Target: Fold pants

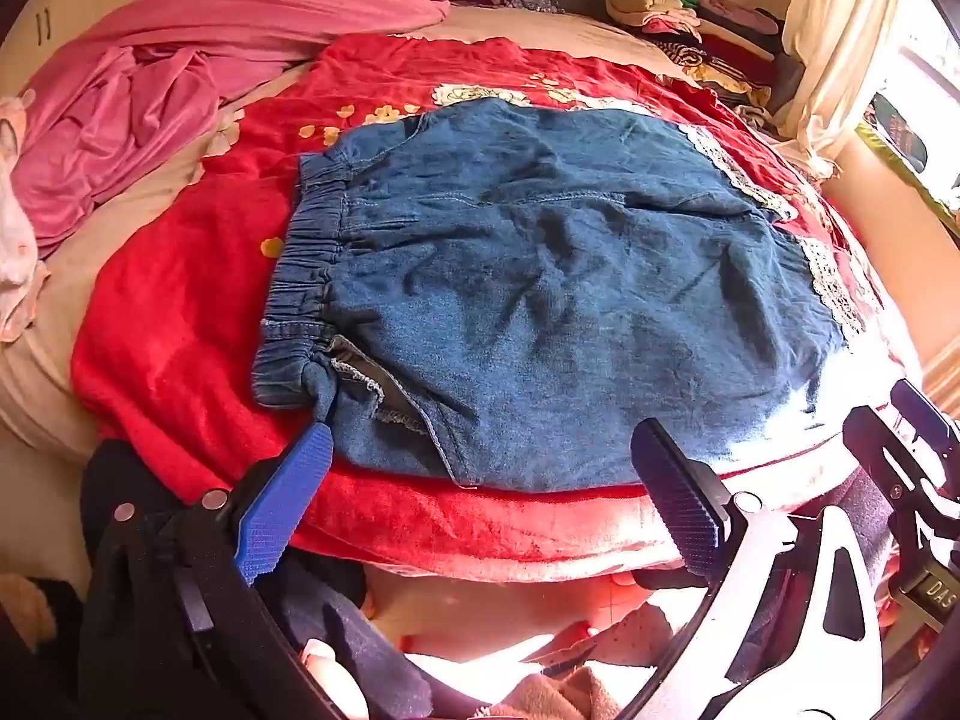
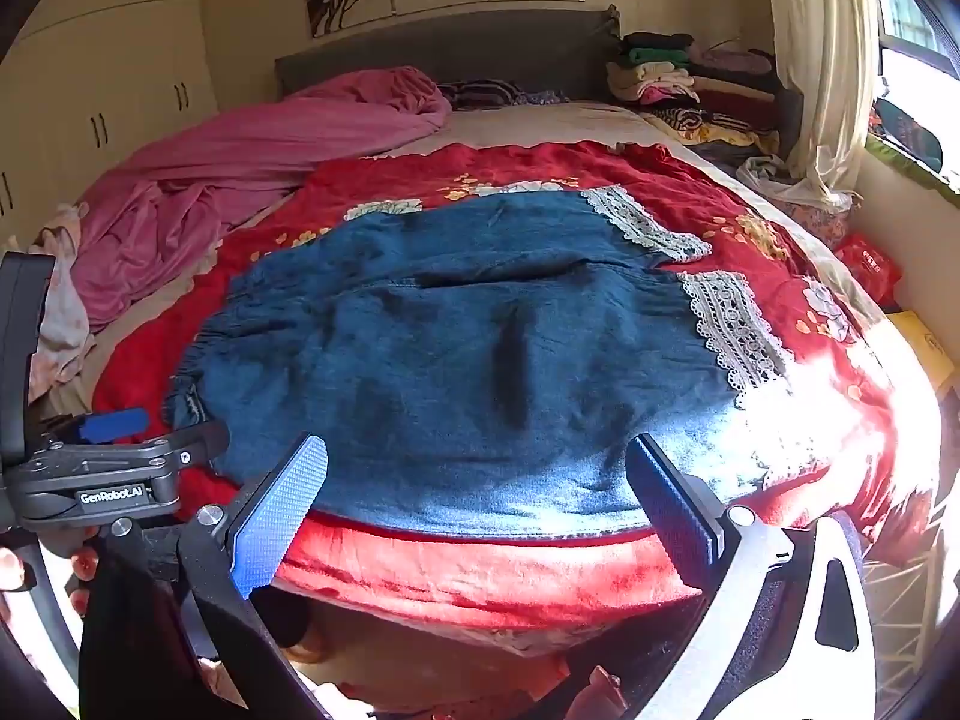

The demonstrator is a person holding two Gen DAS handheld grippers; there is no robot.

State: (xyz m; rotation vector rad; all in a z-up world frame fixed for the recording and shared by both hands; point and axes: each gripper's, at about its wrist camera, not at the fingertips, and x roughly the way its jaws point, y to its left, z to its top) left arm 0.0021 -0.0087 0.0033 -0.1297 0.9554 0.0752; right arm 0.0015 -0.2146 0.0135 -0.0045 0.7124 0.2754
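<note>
Under glare, pants (image 2: 456,348) near hem washed out, lace blurred

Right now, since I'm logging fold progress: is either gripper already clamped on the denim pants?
No: the left gripper and right gripper both stand wide open over the flat pants, pinching nothing.

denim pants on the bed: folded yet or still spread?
Spread. The denim pants lie flat on the red blanket, elastic waistband at one end, both lace-trimmed hems side by side at the other; no fold visible.
</note>
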